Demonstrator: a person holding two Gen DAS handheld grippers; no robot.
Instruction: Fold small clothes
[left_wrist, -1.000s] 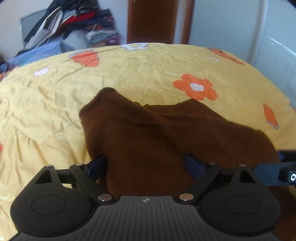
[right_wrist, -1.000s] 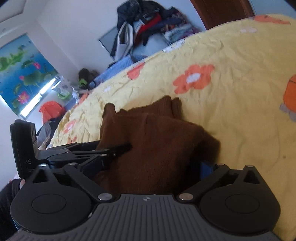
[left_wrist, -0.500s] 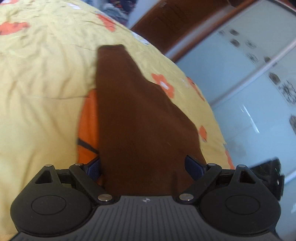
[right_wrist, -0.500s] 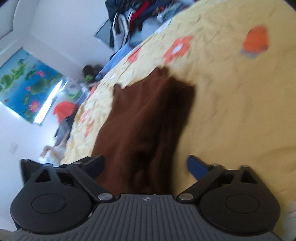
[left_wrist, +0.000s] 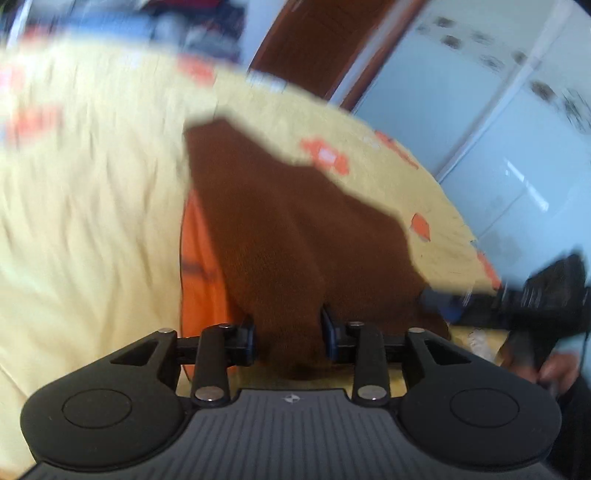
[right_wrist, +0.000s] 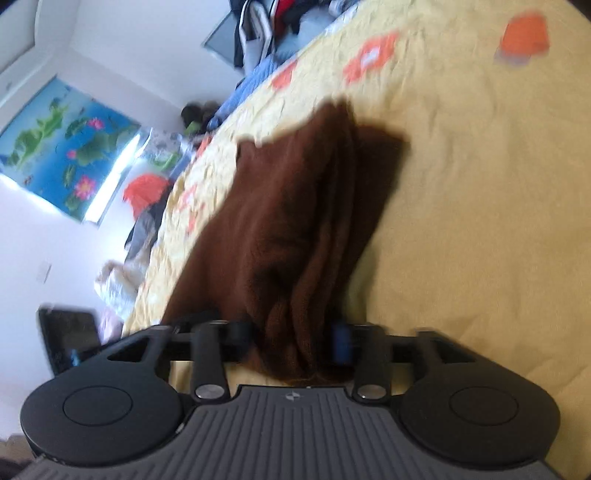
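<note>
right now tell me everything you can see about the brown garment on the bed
The brown garment is a dark, fuzzy knit, lying stretched along the yellow flowered bedsheet, with soft lengthwise folds. Its near edge bunches between the pads of both the left gripper and right gripper, whose jaws are closing on it. It partly covers an orange print.

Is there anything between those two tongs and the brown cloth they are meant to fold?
Nothing visible. The brown cloth already sits between the fingers of the left tongs and of the right tongs, and both pairs are closing on its near edge. Around it lies only the yellow bedsheet.
</note>
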